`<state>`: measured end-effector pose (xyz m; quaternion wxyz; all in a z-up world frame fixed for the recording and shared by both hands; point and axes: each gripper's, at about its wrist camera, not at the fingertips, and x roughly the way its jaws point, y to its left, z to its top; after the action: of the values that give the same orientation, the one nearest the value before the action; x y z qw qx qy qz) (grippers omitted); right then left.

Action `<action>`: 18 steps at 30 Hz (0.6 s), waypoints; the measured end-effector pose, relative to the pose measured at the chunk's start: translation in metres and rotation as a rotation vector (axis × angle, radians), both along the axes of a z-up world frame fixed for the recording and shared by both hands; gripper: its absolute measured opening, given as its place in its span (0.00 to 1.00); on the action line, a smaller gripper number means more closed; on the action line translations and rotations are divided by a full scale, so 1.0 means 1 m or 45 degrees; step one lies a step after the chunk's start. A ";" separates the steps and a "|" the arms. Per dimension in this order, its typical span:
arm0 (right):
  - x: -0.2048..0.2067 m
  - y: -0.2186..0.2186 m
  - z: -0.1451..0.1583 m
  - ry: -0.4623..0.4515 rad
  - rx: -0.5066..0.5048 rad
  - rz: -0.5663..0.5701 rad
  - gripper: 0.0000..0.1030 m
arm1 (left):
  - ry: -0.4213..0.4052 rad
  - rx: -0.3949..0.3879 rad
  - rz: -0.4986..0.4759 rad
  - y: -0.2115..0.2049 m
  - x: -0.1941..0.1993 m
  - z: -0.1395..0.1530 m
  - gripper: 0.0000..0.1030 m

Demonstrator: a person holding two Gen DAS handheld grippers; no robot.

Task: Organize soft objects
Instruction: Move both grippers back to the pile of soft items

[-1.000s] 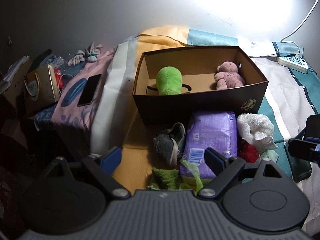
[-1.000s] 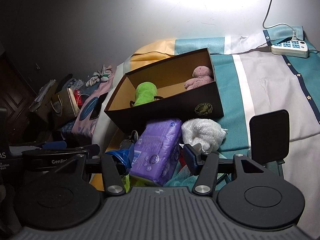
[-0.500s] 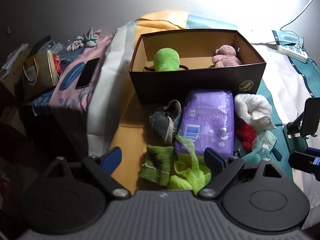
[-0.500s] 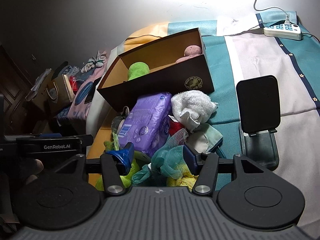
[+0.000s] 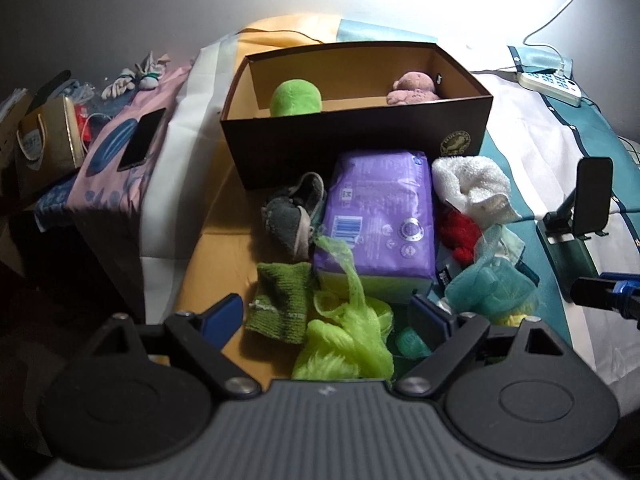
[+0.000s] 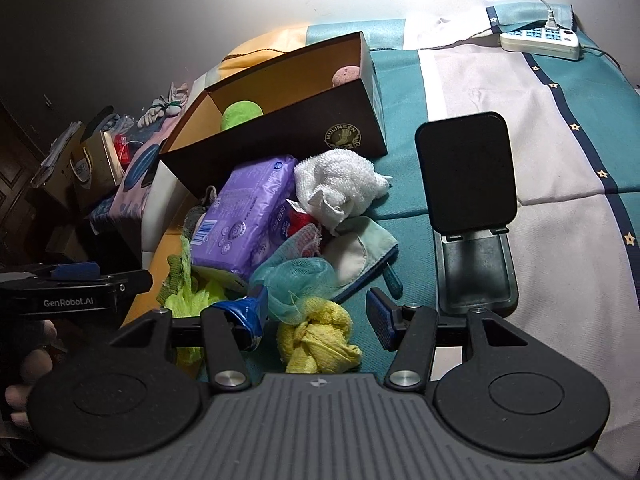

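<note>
Both hand-held grippers, left (image 5: 326, 318) and right (image 6: 318, 314), gape empty over soft things heaped before the brown box (image 5: 360, 136), a lime mesh pouf (image 5: 348, 340) and yellow cloth (image 6: 316, 340) nearest, green plush (image 5: 296, 98) inside it

Left gripper (image 5: 326, 314) and right gripper (image 6: 316, 312) both hover low, jaws spread wide, gripping nothing.
</note>
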<state>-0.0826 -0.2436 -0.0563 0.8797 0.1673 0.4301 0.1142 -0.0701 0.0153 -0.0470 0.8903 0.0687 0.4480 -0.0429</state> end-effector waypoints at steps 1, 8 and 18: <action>0.000 -0.002 -0.003 0.009 0.005 0.000 0.38 | 0.004 -0.012 -0.026 -0.001 -0.003 -0.002 0.87; 0.001 -0.005 -0.018 0.056 0.022 0.071 0.38 | -0.018 -0.096 -0.243 -0.017 -0.028 -0.008 0.88; 0.012 0.005 -0.040 0.091 -0.031 0.220 0.38 | -0.025 -0.092 -0.555 -0.047 -0.020 -0.028 0.87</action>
<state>-0.0706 -0.2386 -0.0961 0.8526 0.1229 0.4755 0.1783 -0.0901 -0.0315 -0.0754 0.8662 0.1324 0.4120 -0.2498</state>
